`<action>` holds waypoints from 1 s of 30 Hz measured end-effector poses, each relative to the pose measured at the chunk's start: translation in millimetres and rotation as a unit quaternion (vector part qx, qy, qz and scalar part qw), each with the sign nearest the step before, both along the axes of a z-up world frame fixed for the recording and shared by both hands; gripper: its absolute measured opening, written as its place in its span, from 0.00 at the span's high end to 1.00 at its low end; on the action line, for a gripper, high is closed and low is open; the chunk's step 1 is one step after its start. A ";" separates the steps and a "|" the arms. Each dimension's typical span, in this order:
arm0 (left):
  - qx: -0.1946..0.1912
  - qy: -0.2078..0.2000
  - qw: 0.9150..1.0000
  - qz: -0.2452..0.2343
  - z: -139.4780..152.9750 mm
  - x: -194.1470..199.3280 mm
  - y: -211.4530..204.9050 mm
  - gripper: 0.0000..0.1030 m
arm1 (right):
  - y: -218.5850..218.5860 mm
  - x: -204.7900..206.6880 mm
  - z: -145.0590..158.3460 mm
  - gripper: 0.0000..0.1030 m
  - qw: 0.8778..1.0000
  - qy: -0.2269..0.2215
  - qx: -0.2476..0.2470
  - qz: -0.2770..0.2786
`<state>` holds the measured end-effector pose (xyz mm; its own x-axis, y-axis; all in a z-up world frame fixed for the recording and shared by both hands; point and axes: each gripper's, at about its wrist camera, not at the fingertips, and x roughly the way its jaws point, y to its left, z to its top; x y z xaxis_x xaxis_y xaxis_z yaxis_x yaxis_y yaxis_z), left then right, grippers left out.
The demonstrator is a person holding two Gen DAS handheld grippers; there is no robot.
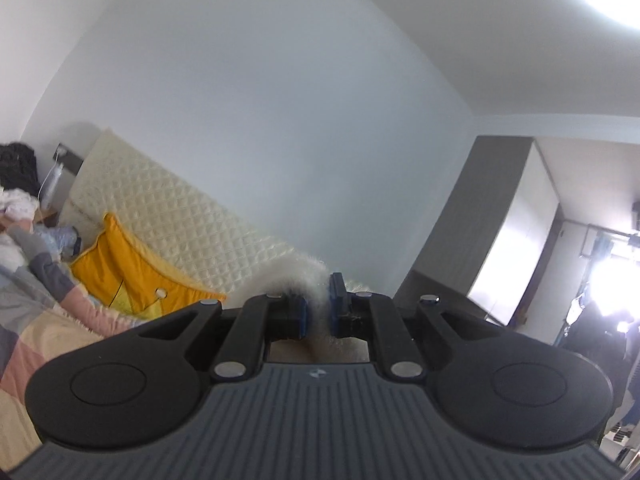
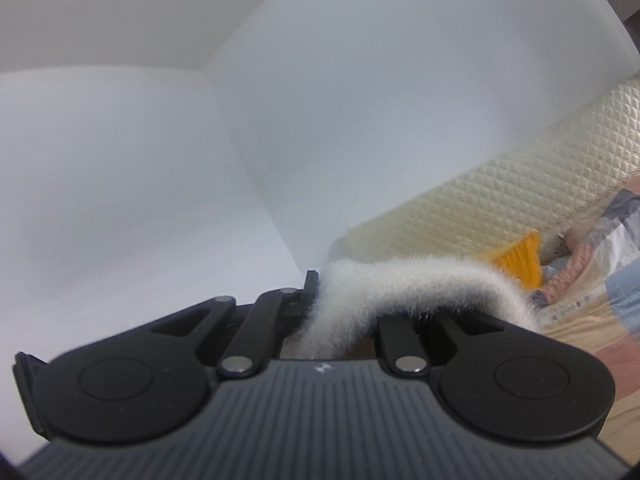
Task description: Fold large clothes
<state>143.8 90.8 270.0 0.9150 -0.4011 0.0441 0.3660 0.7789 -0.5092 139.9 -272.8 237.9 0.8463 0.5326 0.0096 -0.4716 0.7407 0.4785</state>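
Visibly, white fleece garment [image 1: 298, 280] clamped between each hand-held gripper's jaws.

The left gripper [image 1: 318, 306] is level with a fold of the fleece garment [image 1: 294, 276] pinched between its fingers, and the cloth runs off to its left. Behind it a headboard [image 1: 168, 216] leans against the wall [image 1: 260, 100], with a cushion [image 1: 120, 264] propped before it on the bed [image 1: 36, 332]. A wardrobe [image 1: 508, 228] stands to the right. The right gripper [image 2: 340, 312] pinches the same garment, which drapes rightward over its right finger, towards the bed.
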 end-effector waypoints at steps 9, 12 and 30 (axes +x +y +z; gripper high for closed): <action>0.002 0.139 0.990 0.002 -167.3 212.3 3.5 0.88 | 13.2 181.9 -126.4 0.86 0.991 0.128 -0.019 -0.027; 0.019 0.183 0.983 0.004 -235.4 279.4 -1.5 0.88 | 13.7 246.5 -187.8 0.86 0.985 0.167 -0.020 -0.045; 0.018 0.323 0.946 -0.015 -498.5 516.8 -5.9 0.88 | 14.3 407.0 -440.9 0.84 0.942 0.313 -0.062 -0.101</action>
<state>660.7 84.9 -228.5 0.7337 -0.4184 -0.5354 0.0095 0.7942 -0.6076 546.9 -258.6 -203.0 0.7493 0.3249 -0.5771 0.0311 0.8532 0.5206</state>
